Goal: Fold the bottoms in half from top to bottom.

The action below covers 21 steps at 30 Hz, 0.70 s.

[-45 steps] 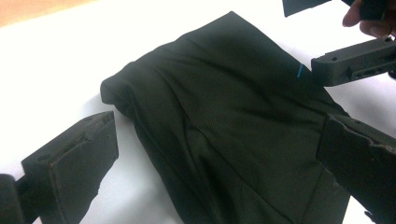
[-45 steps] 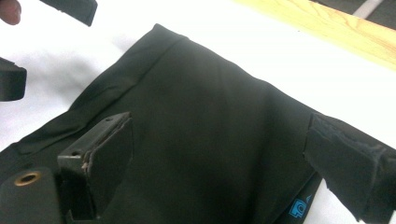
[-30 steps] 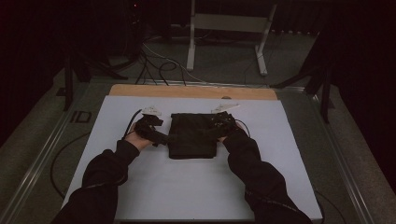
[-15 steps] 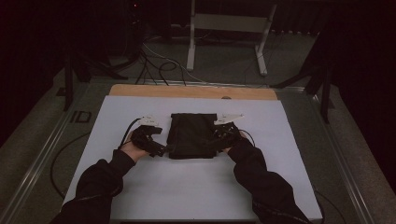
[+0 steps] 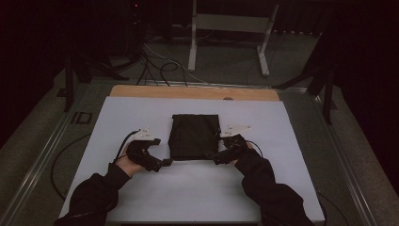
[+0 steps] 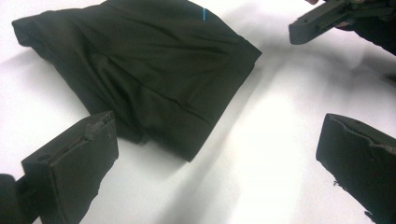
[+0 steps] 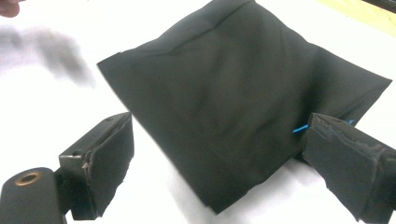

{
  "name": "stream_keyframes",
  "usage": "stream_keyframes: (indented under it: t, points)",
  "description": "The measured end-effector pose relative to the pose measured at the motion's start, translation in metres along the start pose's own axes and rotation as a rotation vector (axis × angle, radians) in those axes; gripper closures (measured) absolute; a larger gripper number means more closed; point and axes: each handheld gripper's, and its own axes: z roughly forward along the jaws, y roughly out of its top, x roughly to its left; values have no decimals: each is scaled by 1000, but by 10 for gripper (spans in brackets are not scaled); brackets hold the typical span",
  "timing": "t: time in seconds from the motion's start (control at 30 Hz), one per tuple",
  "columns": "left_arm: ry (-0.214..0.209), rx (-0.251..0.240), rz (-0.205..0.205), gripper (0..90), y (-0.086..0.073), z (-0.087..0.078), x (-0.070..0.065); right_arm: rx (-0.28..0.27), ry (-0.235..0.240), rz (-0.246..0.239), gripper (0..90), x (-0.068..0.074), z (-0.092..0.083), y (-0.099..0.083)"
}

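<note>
Both hands have drawn back toward the person since 1.0 s ago: then they flanked the middle of the folded black cloth (image 5: 194, 136), and now they sit at its 2 near corners.

From largest to smallest: the desk (image 5: 291, 188) carries a white sheet with a bare wooden strip along its far edge, seen in the high view and, as a sliver at the top right, in the right gripper view. The cloth lies flat near the middle of the sheet, a neat dark rectangle from above. Its creases and stitched hem show in the left gripper view, and a short blue thread (image 7: 300, 128) sticks out at one edge in the right gripper view.

The left gripper (image 5: 165, 162) rests just beside the cloth's near left corner. Its own view shows the 2 jaws spread wide with nothing between them but white sheet, the cloth corner lying just ahead of the left jaw.

The right gripper (image 5: 212, 158) sits at the near right corner. Its jaws are also spread wide and clamp nothing; in its own view the cloth's corner reaches in between them, and 1 jaw overlaps the edge by the blue thread.
</note>
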Motion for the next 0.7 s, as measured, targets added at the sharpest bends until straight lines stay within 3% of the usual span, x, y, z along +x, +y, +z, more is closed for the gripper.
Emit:
stream_keyframes:
  t: [0.33,0.57,0.7]
  points:
    - [3,-4,5,0,-21,-10,-14,-4,6,-12,91,12,-16,-21]
    - [18,19,18,0,-34,-17,-22,-2,19,-14,91,17,-27,-35]
    - [23,15,-1,0,-43,-24,-25,-9,17,-30,91,16,-36,-41]
